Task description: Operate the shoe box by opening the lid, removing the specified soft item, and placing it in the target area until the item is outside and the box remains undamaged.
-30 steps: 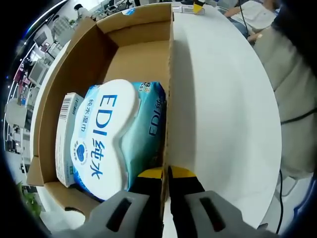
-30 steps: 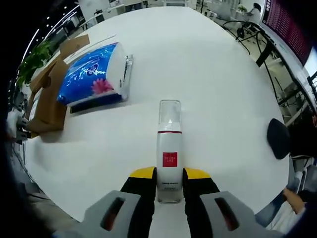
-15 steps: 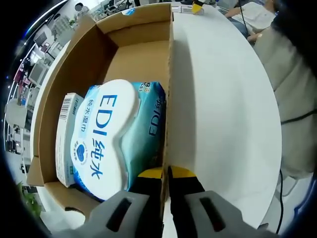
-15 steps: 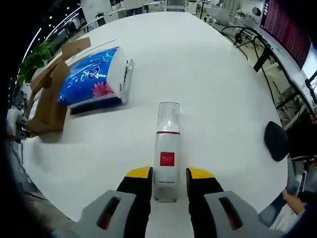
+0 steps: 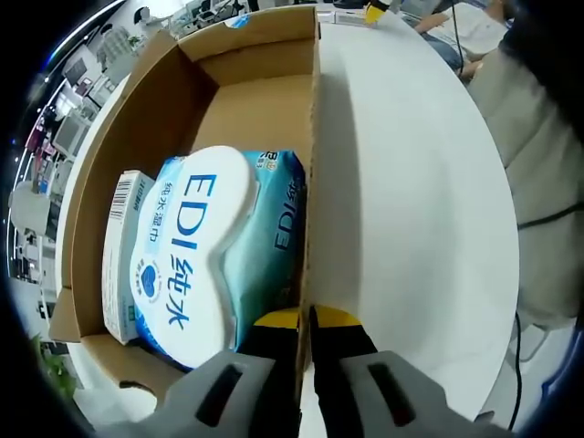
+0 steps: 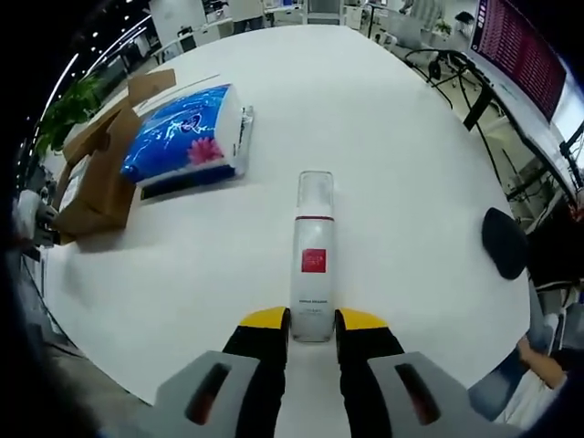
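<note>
The open cardboard shoe box (image 5: 246,100) holds a soft pack of EDI wet wipes (image 5: 205,246) and a small white carton (image 5: 123,255) beside it. My left gripper (image 5: 306,319) is shut on the box's right wall (image 5: 313,182), one jaw inside and one outside. In the right gripper view a white bottle with a red label (image 6: 313,260) lies on the white table (image 6: 411,182). My right gripper (image 6: 313,319) pinches its base end. The box (image 6: 100,173) stands far left, with a blue tissue pack (image 6: 187,137) lying next to it.
A person's dark and grey clothing (image 5: 538,137) rises beyond the table's right edge in the left gripper view. A dark round seat (image 6: 502,242) sits past the table's edge. Desks and screens (image 6: 525,55) ring the room.
The right gripper's jaws spread off the bottle, slid back toward its base and narrowed again at the end. The right view shifted. The left gripper and box stayed still.
</note>
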`<move>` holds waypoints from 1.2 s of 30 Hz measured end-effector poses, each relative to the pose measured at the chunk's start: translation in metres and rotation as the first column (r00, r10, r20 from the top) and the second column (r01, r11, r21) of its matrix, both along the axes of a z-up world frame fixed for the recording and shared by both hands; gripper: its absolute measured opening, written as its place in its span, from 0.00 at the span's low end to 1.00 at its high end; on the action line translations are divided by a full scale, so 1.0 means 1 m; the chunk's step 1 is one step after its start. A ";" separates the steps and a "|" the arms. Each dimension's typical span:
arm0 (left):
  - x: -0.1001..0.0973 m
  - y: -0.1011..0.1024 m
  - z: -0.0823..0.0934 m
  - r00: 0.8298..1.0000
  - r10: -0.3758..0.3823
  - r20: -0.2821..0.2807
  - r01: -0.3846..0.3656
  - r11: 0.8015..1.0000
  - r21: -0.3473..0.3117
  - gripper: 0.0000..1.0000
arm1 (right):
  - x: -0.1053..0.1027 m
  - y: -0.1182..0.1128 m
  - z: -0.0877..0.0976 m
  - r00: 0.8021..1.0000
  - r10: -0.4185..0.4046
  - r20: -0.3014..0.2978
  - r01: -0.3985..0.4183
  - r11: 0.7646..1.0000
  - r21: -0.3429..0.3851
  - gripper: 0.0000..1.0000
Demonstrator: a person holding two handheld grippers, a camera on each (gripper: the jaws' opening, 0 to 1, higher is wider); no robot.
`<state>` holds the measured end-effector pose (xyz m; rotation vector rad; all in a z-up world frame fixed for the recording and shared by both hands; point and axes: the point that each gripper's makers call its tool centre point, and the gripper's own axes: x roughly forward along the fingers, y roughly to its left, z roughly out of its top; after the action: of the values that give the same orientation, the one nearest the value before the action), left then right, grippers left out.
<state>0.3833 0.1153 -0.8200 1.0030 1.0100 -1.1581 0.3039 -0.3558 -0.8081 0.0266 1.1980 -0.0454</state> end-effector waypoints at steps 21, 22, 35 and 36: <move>0.000 0.000 0.000 1.000 0.006 -0.002 -0.006 1.000 0.001 0.01 | 0.053 -0.005 0.021 0.997 0.068 0.037 -0.067 0.997 -0.033 0.17; 0.000 0.000 0.000 1.000 0.006 -0.002 -0.006 1.000 0.001 0.01 | 0.056 -0.004 0.022 0.996 0.076 0.038 -0.075 0.997 -0.035 0.17; 0.000 -0.001 0.000 1.000 0.014 -0.007 -0.014 1.000 0.002 0.01 | 0.118 0.003 0.039 0.987 0.156 0.040 -0.154 0.987 -0.040 0.17; 0.000 -0.001 0.001 1.000 0.014 -0.007 -0.014 1.000 0.002 0.01 | 0.122 0.002 0.040 0.986 0.162 0.039 -0.160 0.986 -0.043 0.17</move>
<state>0.3832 0.1147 -0.8194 0.9923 1.0222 -1.1500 0.4259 -0.3538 -0.7678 -0.1038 1.1530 0.0728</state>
